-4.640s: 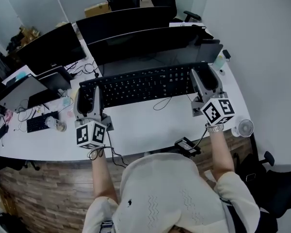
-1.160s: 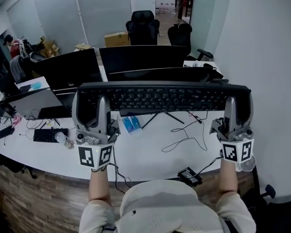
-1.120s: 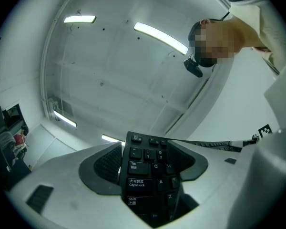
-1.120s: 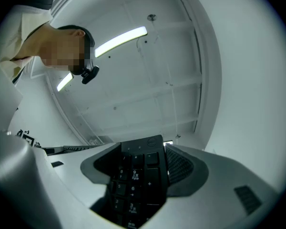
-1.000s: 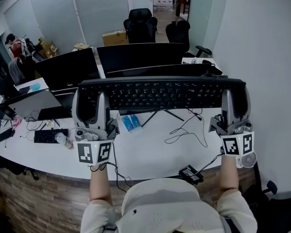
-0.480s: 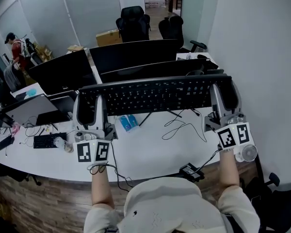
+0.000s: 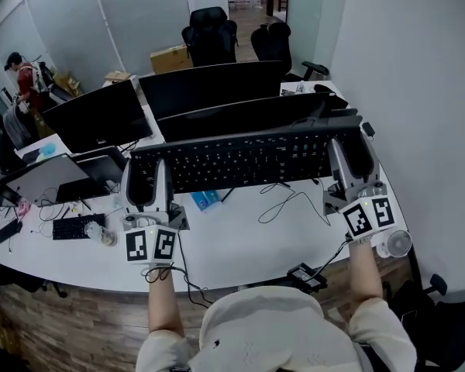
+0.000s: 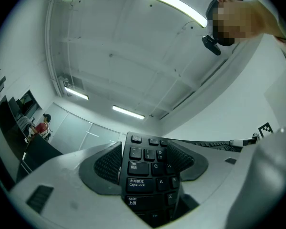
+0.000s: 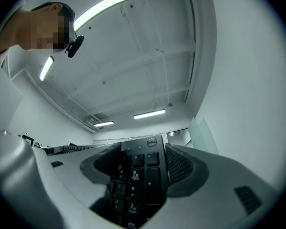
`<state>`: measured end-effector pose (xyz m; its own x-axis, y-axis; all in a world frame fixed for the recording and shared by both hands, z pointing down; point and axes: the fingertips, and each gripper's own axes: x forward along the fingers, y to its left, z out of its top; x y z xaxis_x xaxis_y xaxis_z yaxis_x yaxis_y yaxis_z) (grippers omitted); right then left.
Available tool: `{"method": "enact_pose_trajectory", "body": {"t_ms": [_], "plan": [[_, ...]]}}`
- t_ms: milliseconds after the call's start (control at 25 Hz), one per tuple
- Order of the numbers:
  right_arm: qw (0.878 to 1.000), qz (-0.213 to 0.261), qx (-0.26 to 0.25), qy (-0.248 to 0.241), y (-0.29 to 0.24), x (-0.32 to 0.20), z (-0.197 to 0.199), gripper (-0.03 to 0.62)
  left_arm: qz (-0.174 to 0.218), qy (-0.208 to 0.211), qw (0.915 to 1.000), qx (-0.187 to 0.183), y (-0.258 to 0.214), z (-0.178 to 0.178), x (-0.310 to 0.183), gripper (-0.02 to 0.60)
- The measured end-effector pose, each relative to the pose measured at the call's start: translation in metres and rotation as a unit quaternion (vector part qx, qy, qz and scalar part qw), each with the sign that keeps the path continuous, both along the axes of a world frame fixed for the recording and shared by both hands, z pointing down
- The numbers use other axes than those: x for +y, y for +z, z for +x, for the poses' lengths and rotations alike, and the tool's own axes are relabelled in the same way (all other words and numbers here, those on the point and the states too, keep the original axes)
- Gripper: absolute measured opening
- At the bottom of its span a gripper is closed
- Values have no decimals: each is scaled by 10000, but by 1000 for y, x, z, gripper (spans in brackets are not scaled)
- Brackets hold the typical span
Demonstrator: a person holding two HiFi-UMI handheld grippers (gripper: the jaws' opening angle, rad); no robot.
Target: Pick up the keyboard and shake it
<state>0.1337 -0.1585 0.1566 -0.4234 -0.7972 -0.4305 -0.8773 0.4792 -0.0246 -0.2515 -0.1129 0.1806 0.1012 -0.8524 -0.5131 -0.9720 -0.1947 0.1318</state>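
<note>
Keyboard (image 7: 240, 160) ends within left gripper (image 7: 146, 178), right gripper (image 7: 349, 152) jaws

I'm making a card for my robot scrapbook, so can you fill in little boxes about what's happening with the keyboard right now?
thing held: black keyboard, up in the air above the white desk
left gripper: shut on the keyboard's left end, by the Caps Lock key
right gripper: shut on the keyboard's right end, by the number keys
cable: lies looped on the desk below the keyboard
behind it: dark monitors
</note>
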Motion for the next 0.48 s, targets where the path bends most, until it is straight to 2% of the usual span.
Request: {"method": "enact_pose_trajectory", "body": {"t_ms": [480], "plan": [[9981,-604,106,46,32,-24,3,275,-576,17,9983,88,34,3,-23,281]]}}
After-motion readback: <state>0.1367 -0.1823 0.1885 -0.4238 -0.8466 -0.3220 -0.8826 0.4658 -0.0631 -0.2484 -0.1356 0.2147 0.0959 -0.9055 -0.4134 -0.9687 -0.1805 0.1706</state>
